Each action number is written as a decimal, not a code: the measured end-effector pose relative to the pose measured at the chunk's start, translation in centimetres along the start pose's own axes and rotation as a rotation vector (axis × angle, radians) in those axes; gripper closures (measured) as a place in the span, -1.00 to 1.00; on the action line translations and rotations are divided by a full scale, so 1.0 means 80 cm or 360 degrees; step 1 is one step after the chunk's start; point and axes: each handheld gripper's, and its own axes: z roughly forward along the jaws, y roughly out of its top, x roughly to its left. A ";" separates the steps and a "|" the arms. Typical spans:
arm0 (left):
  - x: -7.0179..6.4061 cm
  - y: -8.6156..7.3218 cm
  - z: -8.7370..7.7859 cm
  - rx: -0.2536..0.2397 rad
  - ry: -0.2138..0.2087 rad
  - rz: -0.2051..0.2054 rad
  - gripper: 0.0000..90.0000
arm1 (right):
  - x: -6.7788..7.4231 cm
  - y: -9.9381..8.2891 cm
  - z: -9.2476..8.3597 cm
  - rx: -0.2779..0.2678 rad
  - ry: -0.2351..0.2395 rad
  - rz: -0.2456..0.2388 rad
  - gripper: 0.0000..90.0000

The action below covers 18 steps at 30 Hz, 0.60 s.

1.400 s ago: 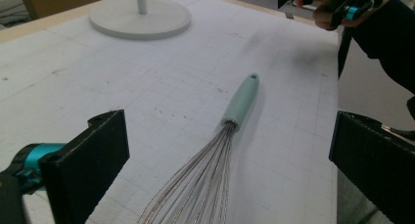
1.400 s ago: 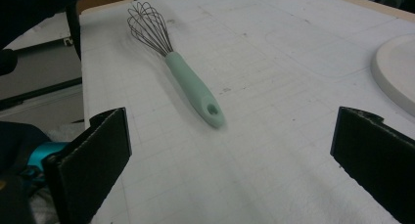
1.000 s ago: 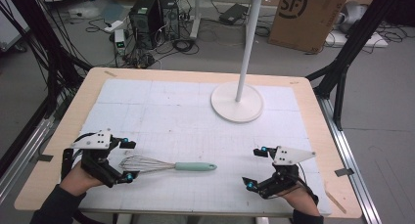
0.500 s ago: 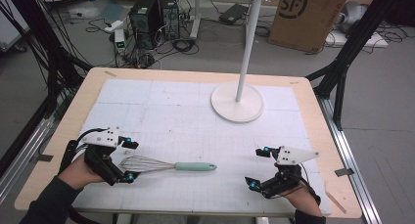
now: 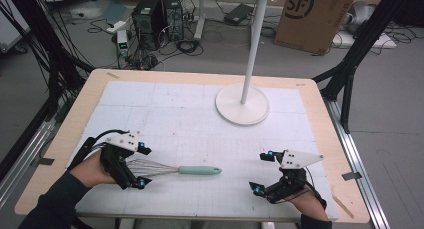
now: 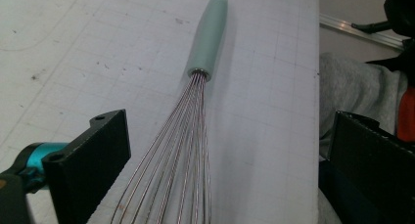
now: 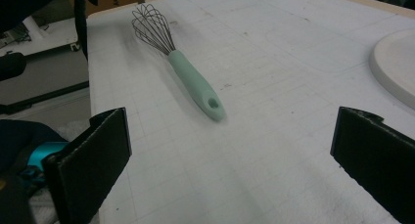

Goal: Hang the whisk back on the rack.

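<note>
The left gripper [image 5: 140,165] is released, its jaws spread to either side of the wire end of the whisk [image 5: 172,169], which lies flat near the desk's [image 5: 90,96] front left corner, mint handle pointing right toward the right gripper [image 5: 263,171], also released, well apart.

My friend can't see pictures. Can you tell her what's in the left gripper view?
A whisk with a mint-green handle lies on a white gridded mat, its thin wire loops reaching toward the camera. The left gripper has its two black jaws wide open, one on each side of the wires, not touching them.
</note>
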 end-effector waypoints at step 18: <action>0.000 0.039 0.045 0.0149 0.0008 0.0011 -0.94 | -0.002 -0.003 0.004 0.0022 0.0010 0.0009 -1.00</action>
